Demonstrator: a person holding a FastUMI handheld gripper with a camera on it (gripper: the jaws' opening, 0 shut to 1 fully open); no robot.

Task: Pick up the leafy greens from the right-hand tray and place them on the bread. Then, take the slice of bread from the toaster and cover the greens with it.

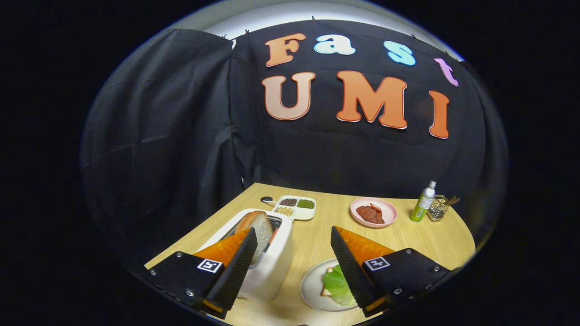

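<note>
Green lettuce [337,284] already lies on bread on my plate [312,285]; my gripper [294,246] hangs open, empty; toaster's slice [258,225] at ten o'clock; I'd pinch its crust squarely, lifting straight.

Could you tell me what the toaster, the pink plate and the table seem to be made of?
Toaster: probably plastic, smooth matte white shell. Pink plate: plastic or glazed ceramic, evenly coloured; I cannot tell which. Table: wood or wood-look laminate, with pale grain lines. The gripper hangs open above them.
</note>
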